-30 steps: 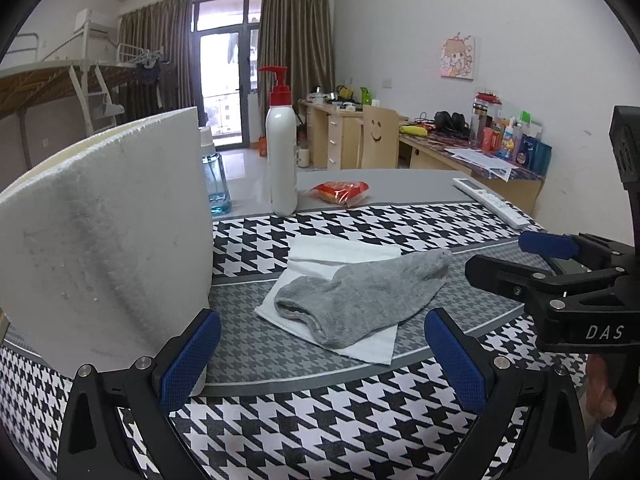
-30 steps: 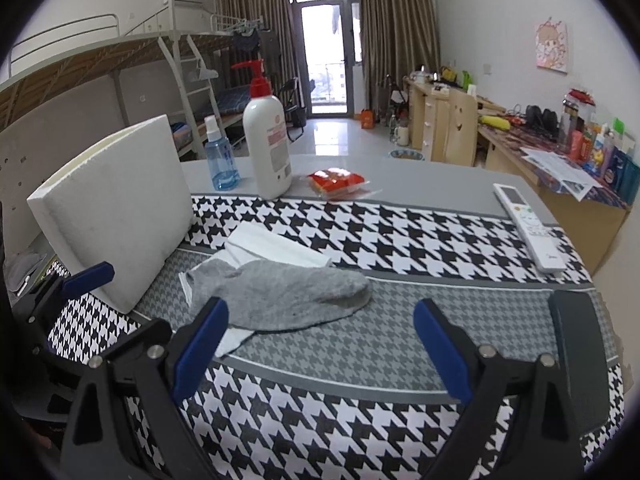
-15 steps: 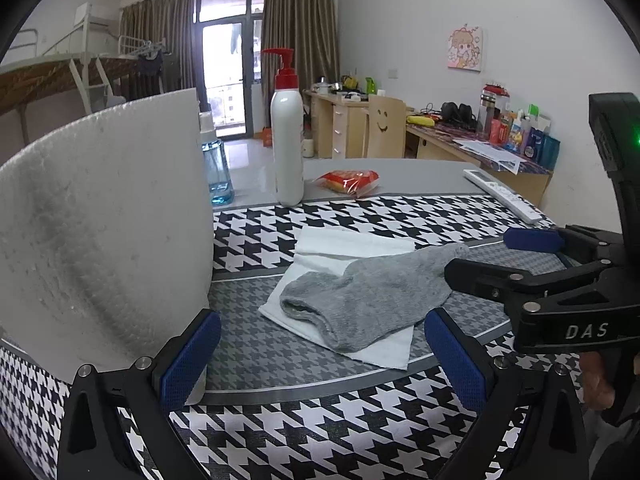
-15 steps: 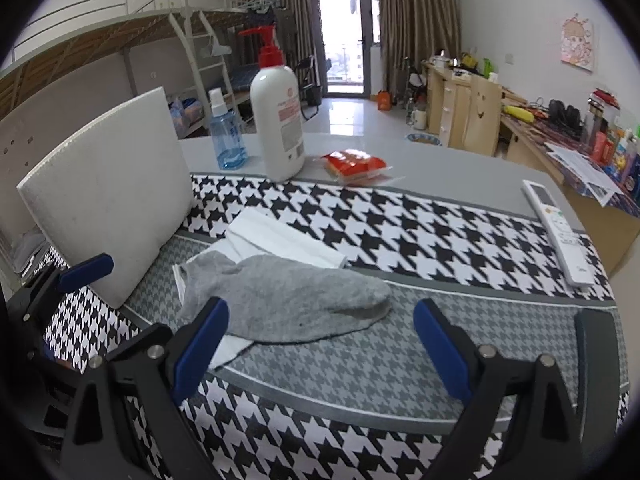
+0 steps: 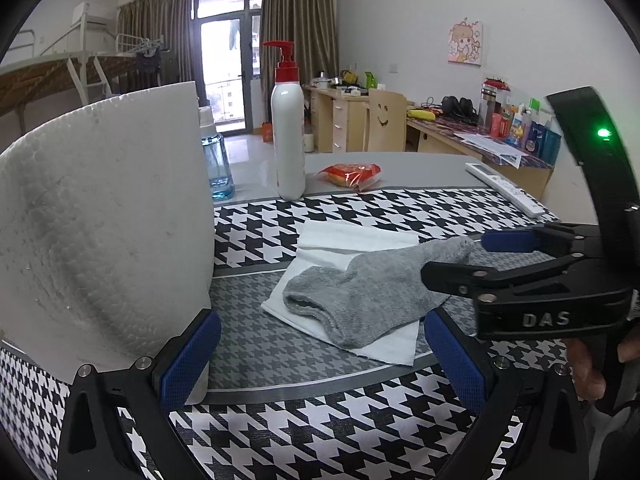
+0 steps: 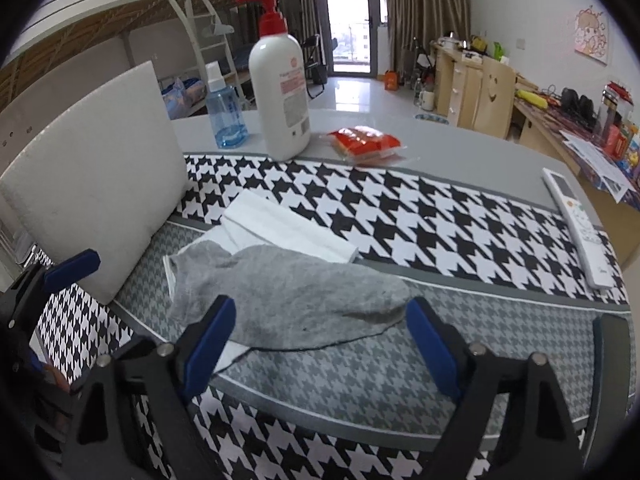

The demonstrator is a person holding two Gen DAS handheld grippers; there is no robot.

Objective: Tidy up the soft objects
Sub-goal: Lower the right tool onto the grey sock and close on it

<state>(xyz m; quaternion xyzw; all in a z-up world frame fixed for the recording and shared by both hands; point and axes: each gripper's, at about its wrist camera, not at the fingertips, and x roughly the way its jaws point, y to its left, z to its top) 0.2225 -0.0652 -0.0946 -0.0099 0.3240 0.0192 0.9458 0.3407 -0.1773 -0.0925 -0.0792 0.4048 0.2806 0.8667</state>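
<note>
A grey sock (image 5: 368, 284) (image 6: 296, 292) lies flat on a folded white cloth (image 5: 348, 240) (image 6: 280, 228) on the houndstooth table mat. A white foam block (image 5: 100, 224) (image 6: 92, 176) stands upright at the left of the sock. My left gripper (image 5: 320, 360) is open and empty, low over the mat just before the sock's cuff, with its left finger beside the foam block. My right gripper (image 6: 320, 344) is open and empty, its jaws straddling the sock's near edge at the toe end. It also shows from the side in the left wrist view (image 5: 472, 260).
A white pump bottle (image 6: 280, 92), a blue spray bottle (image 6: 224, 108) and a red snack packet (image 6: 364, 142) stand at the back of the table. A white remote (image 6: 580, 224) lies at the right edge. Desks and a bunk bed are beyond.
Both grippers have moved forward towards the sock. The right gripper has come in over the sock's toe end. Both stay open. The sock and cloth have not moved.
</note>
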